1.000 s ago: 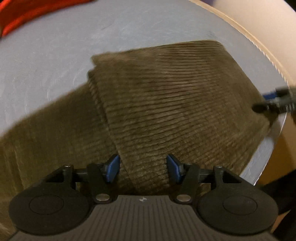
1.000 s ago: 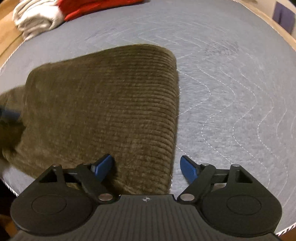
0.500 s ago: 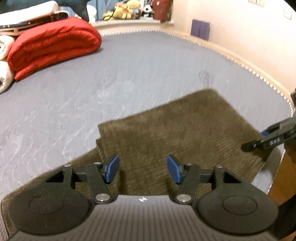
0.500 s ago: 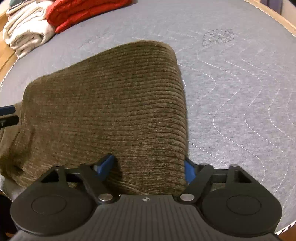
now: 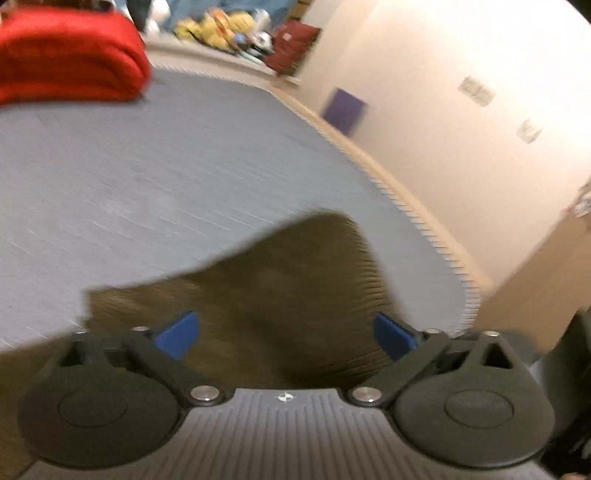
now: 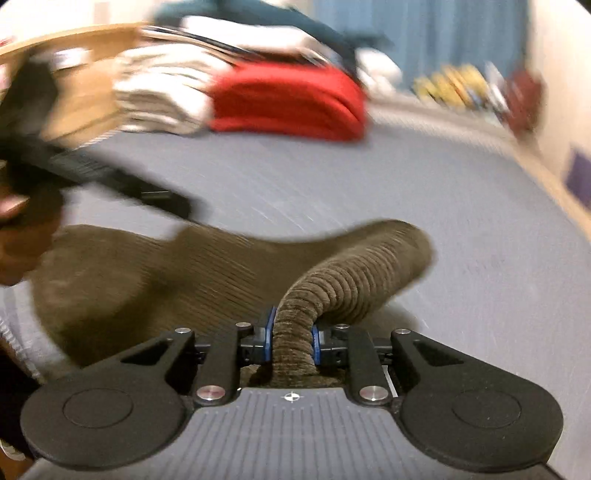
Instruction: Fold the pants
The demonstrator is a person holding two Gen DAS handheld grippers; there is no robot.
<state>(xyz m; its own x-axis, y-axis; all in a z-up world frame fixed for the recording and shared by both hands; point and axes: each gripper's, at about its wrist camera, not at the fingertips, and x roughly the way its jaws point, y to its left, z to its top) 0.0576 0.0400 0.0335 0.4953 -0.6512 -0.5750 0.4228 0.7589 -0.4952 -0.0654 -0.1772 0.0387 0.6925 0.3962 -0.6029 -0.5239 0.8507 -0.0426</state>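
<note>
The brown corduroy pants [image 5: 295,288] lie folded on the grey mattress [image 5: 166,166] near its front edge. My right gripper [image 6: 291,341] is shut on a bunched edge of the pants [image 6: 351,273] and lifts it off the mattress. My left gripper [image 5: 284,334] is open, its blue pads [image 5: 177,332] wide apart just above the pants, holding nothing. It also shows in the right wrist view [image 6: 110,181] at the left, over the far side of the pants.
A folded red blanket [image 6: 288,99] and pale folded laundry [image 6: 162,92] lie at the mattress's far end. Soft toys [image 5: 218,29] sit beyond. The wall [image 5: 443,92] runs along the right, close to the mattress edge [image 5: 424,214].
My right gripper closed on the pants' near edge and raised it. My left gripper opened wider and tilted up. Both views are now motion-blurred.
</note>
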